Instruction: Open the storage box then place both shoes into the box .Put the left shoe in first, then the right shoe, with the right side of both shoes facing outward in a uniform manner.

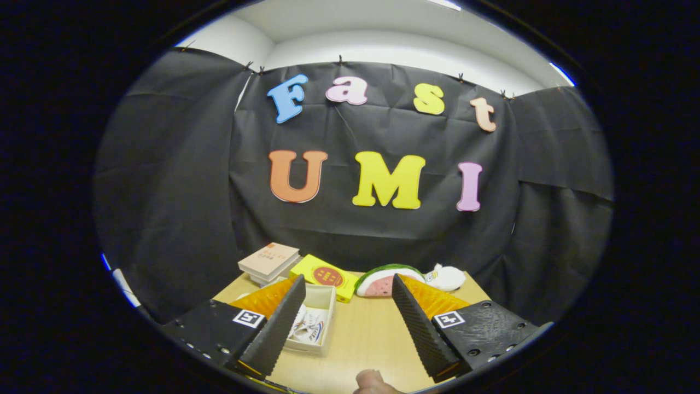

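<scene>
Fingertip of a person nearest | fingers spread apart, holding nothing | storage box open on worktop by one finger, shoes inside | beyond: book, yellow box, watermelon toy, white plush

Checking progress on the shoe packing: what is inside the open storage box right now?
The storage box holds a white shoe with coloured markings. The near finger covers the box's other side, so a second shoe cannot be confirmed. The gripper hangs open above the table, holding nothing.
</scene>
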`<move>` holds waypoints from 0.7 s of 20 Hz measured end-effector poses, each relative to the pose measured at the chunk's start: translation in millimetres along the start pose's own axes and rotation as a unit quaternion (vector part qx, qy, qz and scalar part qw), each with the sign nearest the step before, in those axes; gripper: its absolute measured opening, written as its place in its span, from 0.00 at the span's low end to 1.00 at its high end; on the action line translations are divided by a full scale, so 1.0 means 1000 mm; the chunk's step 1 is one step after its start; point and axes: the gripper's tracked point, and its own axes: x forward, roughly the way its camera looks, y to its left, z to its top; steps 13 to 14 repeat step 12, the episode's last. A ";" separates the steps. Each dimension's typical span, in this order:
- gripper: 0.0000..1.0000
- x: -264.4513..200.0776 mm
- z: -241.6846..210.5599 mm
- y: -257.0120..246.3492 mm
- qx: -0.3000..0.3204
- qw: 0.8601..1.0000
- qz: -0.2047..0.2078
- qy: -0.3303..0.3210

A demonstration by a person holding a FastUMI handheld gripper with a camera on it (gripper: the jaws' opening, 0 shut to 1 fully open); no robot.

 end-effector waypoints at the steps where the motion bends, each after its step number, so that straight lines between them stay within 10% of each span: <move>1: 0.96 -0.003 0.004 -0.007 -0.001 1.000 -0.003 -0.004; 14: 0.96 -0.019 0.033 -0.032 0.012 1.000 -0.013 -0.010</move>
